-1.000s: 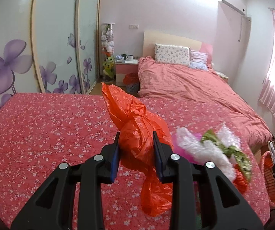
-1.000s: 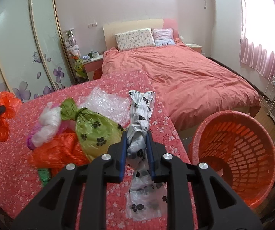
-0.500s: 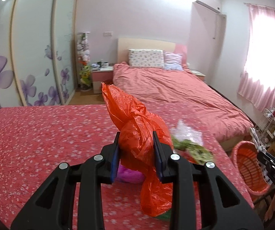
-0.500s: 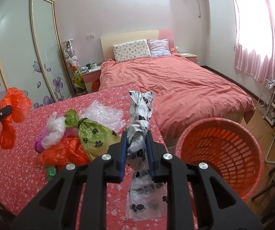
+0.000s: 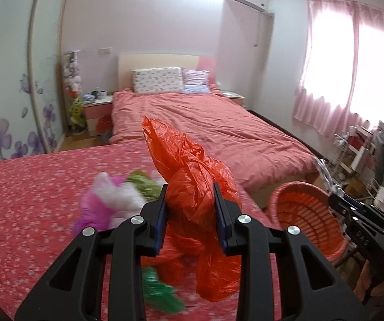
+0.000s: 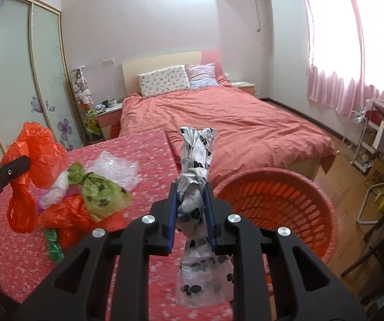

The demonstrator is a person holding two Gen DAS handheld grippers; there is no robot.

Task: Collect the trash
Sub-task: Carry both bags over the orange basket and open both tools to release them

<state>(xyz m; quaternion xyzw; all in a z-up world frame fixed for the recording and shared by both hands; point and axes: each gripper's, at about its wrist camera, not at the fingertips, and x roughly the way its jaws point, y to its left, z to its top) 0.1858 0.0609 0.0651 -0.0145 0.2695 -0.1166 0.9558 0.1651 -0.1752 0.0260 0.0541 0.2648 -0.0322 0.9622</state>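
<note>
My left gripper (image 5: 190, 214) is shut on an orange plastic bag (image 5: 194, 187) and holds it above the red flowered table (image 5: 31, 200); the bag also shows in the right wrist view (image 6: 34, 160). My right gripper (image 6: 192, 208) is shut on a grey paw-print bag (image 6: 196, 176), near the table's right edge beside the orange basket (image 6: 277, 208). The basket (image 5: 307, 219) stands on the floor right of the table. A pile of bags lies on the table: green paw-print bag (image 6: 101, 195), orange bag (image 6: 69, 219), white-pink bag (image 5: 111, 200), clear plastic (image 6: 117, 168).
A bed with a pink cover (image 6: 232, 123) lies behind the table. A nightstand (image 6: 109, 117) and sliding wardrobe doors (image 6: 18, 80) are at the left. Racks and boxes (image 6: 373, 144) stand on the wooden floor at the right under the pink curtains.
My left gripper has swung right with the orange bag, bringing the basket into its view. My right gripper has moved right with the paw-print bag, closer to the basket.
</note>
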